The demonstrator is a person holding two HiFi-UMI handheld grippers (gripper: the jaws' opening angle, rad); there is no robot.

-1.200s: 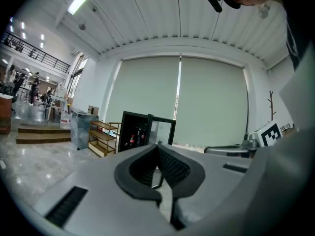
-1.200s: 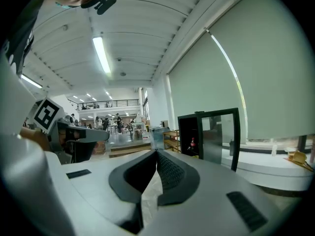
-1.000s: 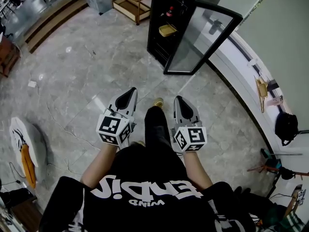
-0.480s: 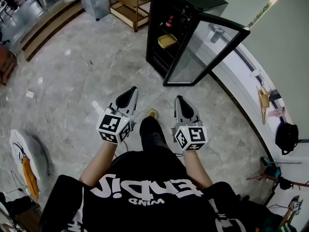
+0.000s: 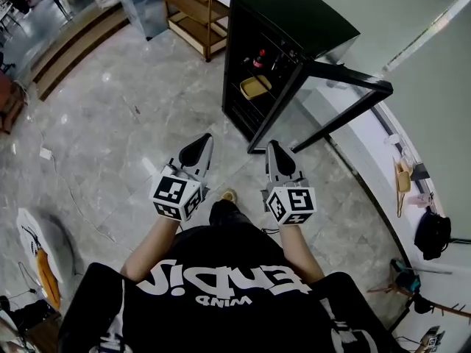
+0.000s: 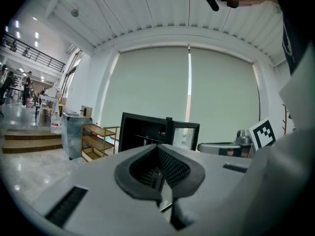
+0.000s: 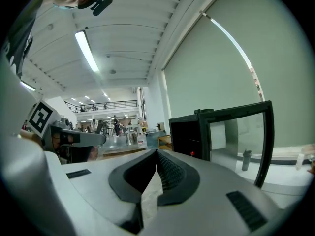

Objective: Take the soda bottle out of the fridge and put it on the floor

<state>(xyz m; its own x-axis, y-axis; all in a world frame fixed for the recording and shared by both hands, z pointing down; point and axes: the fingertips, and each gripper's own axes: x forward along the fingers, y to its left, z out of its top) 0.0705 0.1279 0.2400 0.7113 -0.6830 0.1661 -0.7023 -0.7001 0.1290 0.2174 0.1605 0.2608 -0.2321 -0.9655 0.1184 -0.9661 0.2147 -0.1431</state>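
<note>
A black fridge (image 5: pixel 294 20) stands ahead with its glass door (image 5: pixel 346 105) swung open to the right. Inside it a dark soda bottle (image 5: pixel 259 57) with a red cap stands on an upper shelf, above a yellow tray (image 5: pixel 255 87). The red cap (image 7: pixel 192 154) also shows in the right gripper view. My left gripper (image 5: pixel 200 143) and right gripper (image 5: pixel 274 151) are held side by side a short way in front of the fridge. Both are shut with nothing between the jaws. In the left gripper view the fridge (image 6: pixel 145 132) lies straight ahead.
A wooden shelf unit (image 5: pixel 197 6) stands left of the fridge, with a grey bin (image 5: pixel 147 2) beyond it. A white curved ledge (image 5: pixel 383 190) runs along the wall at right, bags (image 5: pixel 430 234) beside it. The person's shoe (image 5: pixel 229 195) is on the marble floor between the grippers.
The person has walked toward the fridge, which is now nearer and seen more from above. Both grippers stay shut and level, carried forward with the body.
</note>
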